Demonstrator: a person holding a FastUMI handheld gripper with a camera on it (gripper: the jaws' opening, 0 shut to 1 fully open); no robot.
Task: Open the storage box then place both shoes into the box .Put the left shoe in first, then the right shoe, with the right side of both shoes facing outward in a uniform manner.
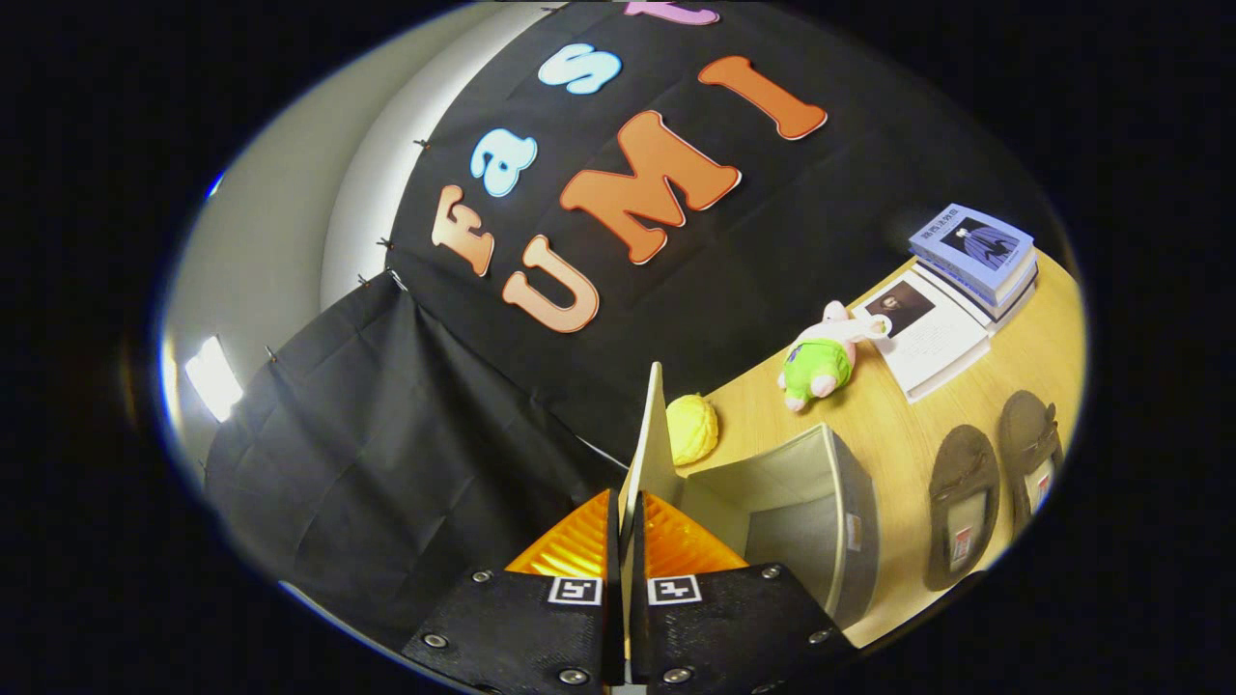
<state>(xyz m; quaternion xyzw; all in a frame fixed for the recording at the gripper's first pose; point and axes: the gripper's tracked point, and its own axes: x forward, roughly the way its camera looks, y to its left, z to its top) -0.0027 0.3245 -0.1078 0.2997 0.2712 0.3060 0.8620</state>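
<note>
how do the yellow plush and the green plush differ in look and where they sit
The yellow plush is a plain rounded lump beside the raised box lid, which the jaws pinch. The green plush has pink limbs and lies farther off, touching the open book. Both rest on the wooden table.

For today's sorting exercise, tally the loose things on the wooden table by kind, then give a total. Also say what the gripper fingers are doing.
Shoes: 2
Storage boxes: 1
Plush toys: 1
Yellow balls: 1
Closed books, stacked: 2
Open books: 1
Total: 8
The gripper is shut on the box lid, holding it raised.
</note>
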